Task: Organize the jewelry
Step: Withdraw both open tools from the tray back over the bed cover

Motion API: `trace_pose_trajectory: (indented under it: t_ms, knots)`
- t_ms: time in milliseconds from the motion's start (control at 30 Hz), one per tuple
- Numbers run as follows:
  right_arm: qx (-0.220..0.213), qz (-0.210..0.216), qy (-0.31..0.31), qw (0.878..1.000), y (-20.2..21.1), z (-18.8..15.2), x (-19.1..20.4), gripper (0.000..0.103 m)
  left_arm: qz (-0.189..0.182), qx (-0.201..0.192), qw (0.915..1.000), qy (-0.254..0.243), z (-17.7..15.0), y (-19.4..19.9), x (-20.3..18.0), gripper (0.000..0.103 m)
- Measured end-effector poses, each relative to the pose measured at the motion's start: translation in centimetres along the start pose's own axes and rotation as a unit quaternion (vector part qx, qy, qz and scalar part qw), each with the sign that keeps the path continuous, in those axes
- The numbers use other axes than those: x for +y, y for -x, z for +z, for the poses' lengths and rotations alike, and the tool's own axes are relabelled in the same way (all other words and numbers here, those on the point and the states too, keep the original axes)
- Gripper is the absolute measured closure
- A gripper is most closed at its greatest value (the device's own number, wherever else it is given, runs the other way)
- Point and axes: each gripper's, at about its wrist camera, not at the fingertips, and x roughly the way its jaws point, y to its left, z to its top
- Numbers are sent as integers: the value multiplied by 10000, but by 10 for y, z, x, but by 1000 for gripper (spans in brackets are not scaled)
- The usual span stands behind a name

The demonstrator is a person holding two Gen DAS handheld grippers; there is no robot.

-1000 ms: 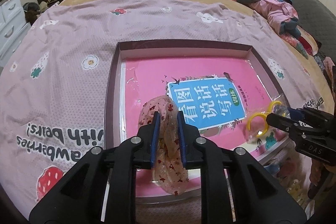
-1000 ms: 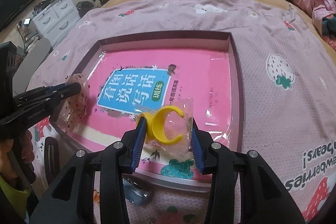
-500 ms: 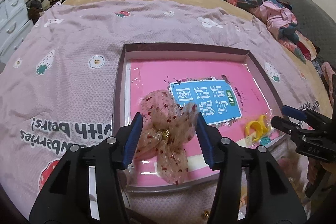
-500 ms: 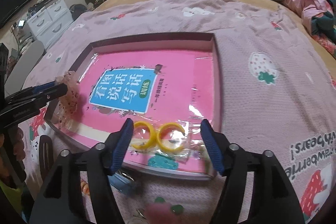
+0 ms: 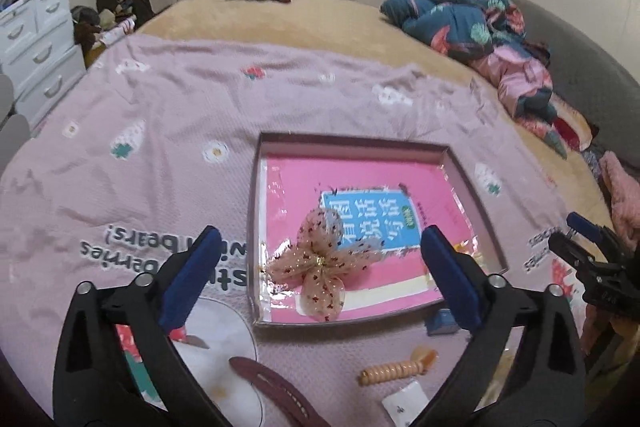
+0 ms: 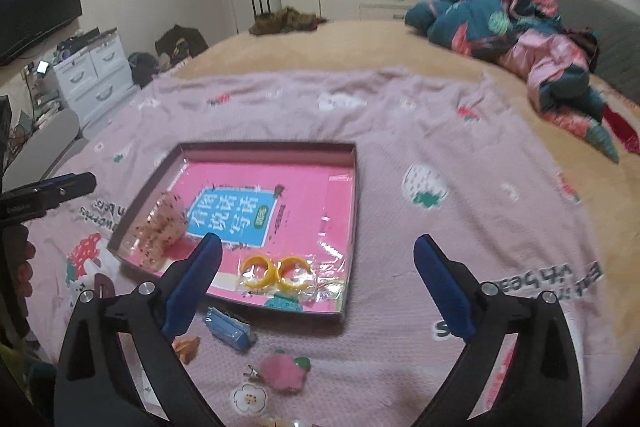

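Note:
A shallow box (image 5: 256,227) (image 6: 352,195) with a pink book cover inside lies on the pink blanket. A sheer pink bow with red dots (image 5: 322,267) (image 6: 166,223) lies at its near left corner. Two yellow rings in a clear bag (image 6: 278,271) lie at its near edge. My left gripper (image 5: 320,275) is open and empty, raised in front of the box; one side of it shows in the right wrist view (image 6: 48,195). My right gripper (image 6: 316,287) is open and empty, raised above the near edge; it shows at the right in the left wrist view (image 5: 588,251).
Loose items lie on the blanket in front of the box: a blue packet (image 6: 230,331), a pink fuzzy clip (image 6: 284,375), a flower piece (image 6: 248,401), a peach spiral hair tie (image 5: 394,373), a dark red clip (image 5: 272,387) and a white round card (image 5: 216,347). Piled bedding (image 6: 520,23) lies far right.
Both grippers opened wide, let go of the bow and the bagged rings inside the box, and pulled back and up from it.

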Motion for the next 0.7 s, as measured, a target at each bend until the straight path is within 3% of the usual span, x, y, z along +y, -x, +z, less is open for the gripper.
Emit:
trace_pose_trajectory:
  t_ms: [367, 700]
  knots:
    - [-558, 100, 67, 9984, 68, 0, 8, 5, 143, -524, 9985, 25, -8, 66, 1, 9]
    - [-740, 212, 161, 9969, 107, -13, 19, 5, 173, -749, 9970, -79, -31, 101, -6, 9]
